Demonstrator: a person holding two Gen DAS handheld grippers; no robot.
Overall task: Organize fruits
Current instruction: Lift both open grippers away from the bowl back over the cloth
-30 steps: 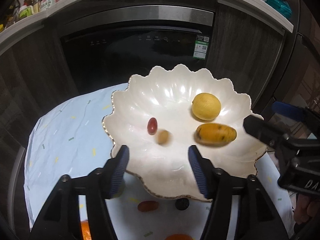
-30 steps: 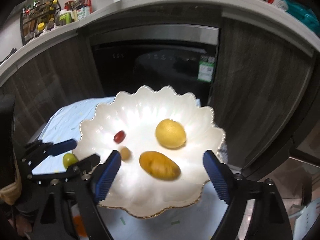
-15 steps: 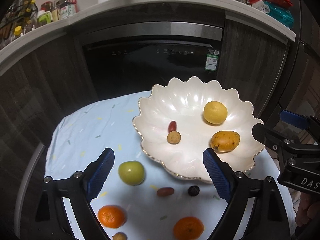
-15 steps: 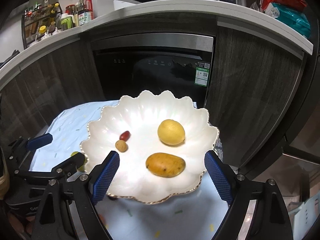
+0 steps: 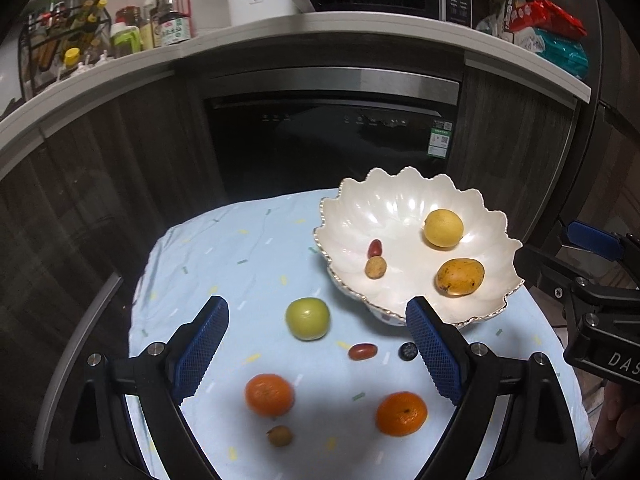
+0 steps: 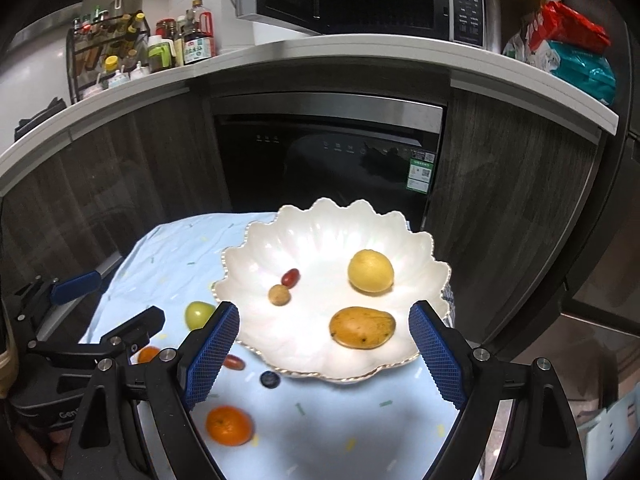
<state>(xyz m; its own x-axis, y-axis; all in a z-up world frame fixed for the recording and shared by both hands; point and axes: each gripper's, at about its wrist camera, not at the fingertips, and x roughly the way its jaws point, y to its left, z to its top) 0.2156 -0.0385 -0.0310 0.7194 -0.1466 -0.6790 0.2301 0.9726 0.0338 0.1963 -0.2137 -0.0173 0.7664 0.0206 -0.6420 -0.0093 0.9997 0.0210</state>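
Green and firm, the apple (image 5: 307, 318) lies just ahead between my left gripper (image 5: 316, 354) pads, loose on the bench (image 5: 248, 240); smooth, rolls easily, so I'd grip its widest middle. Both grippers gape empty, right gripper (image 6: 324, 354) facing the scalloped bowl (image 6: 280, 248).

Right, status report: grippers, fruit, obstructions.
Left gripper and right gripper open, empty. Four fruits in scalloped white bowl; green apple and two oranges loose on blue cloth. Nothing blocking.

Left gripper (image 5: 316, 354) jaws just opened — empty; right gripper (image 6: 324, 354) likewise wide.
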